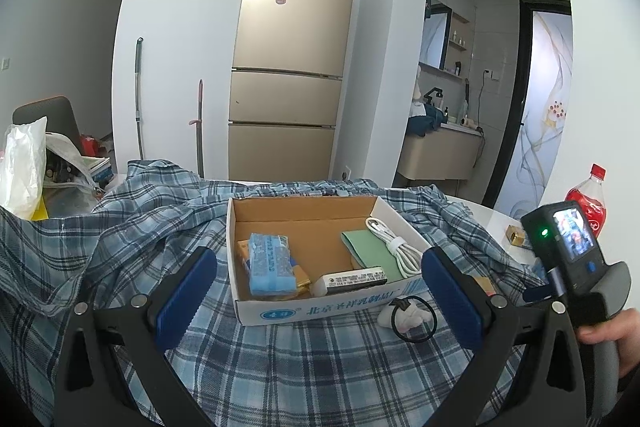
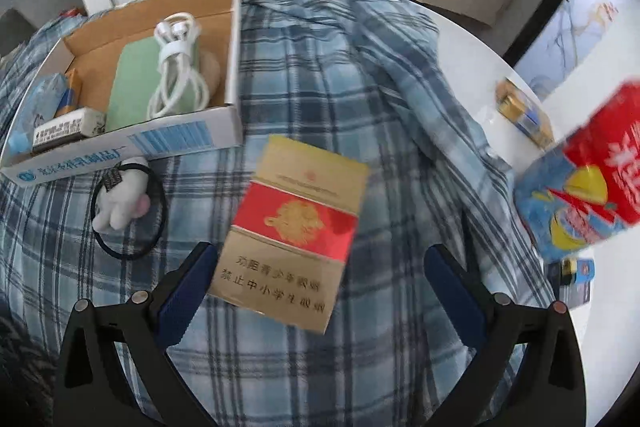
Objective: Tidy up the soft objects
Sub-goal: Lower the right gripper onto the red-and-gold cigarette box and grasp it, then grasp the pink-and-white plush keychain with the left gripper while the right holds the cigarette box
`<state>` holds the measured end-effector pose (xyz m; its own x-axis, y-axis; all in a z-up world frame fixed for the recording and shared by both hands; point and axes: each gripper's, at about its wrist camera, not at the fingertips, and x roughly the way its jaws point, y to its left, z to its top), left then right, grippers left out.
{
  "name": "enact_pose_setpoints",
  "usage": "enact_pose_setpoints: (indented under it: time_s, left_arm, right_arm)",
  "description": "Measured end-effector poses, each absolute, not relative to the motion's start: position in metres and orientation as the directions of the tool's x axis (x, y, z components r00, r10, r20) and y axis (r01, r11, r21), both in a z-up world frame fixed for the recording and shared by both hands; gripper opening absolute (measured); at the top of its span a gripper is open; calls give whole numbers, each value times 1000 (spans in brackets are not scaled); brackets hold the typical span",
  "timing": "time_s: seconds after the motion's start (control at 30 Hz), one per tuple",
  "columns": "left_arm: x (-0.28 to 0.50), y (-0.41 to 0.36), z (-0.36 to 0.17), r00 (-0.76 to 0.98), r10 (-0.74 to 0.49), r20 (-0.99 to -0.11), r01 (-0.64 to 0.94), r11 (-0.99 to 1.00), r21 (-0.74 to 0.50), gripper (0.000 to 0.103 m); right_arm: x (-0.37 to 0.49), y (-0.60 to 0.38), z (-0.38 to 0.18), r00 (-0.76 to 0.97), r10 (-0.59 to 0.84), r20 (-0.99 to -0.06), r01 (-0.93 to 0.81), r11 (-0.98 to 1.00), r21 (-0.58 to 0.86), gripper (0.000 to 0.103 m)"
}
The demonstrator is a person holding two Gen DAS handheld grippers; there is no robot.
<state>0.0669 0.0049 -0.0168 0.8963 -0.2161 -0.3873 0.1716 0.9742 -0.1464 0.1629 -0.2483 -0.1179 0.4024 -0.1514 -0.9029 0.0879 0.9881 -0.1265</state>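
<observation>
A cardboard box (image 1: 316,307) sits on a cloth (image 1: 280,367) covering the table. Inside lie a coiled cable (image 1: 394,247) (on a flat pouch (image 1: 370,251)) and a tissue pack (image 1: 270,265). A hair tie (image 2: 128,209) lies before the box; a cigarette pack (image 2: 292,231) lies to its right.

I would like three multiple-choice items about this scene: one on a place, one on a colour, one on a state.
1. Where does the white cable lie?
A. in the cardboard box
B. on the plaid cloth
C. under the cigarette pack

2. What colour is the hair tie looped around the plush toy?
A. red
B. black
C. green

3. How do the right gripper jaws stand?
A. shut on the plush toy
B. shut on nothing
C. open

Key: 1 A, the cable rests on the green pad inside the box; 2 B, the loop is black; 3 C, the jaws are spread wide apart.
</observation>
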Motion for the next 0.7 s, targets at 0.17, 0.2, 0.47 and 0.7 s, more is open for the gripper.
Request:
enact_pose_setpoints:
  time_s: [0.17, 0.2, 0.47, 0.7]
  left_arm:
    - [69, 6, -18, 897, -209, -390, 161, 975, -153, 103]
    - [69, 7, -18, 896, -208, -391, 158, 975, -156, 103]
    - [71, 7, -20, 892, -212, -399, 161, 974, -156, 103]
    - [73, 10, -20, 888, -217, -406, 156, 971, -179, 103]
  right_arm:
    - [167, -253, -110, 425, -73, -902, 103, 994, -32, 89]
    - [170, -253, -110, 427, -59, -902, 106, 994, -15, 84]
    - [190, -249, -123, 392, -27, -920, 103, 995, 15, 65]
    - [184, -229, -122, 418, 35, -908, -8, 999, 35, 57]
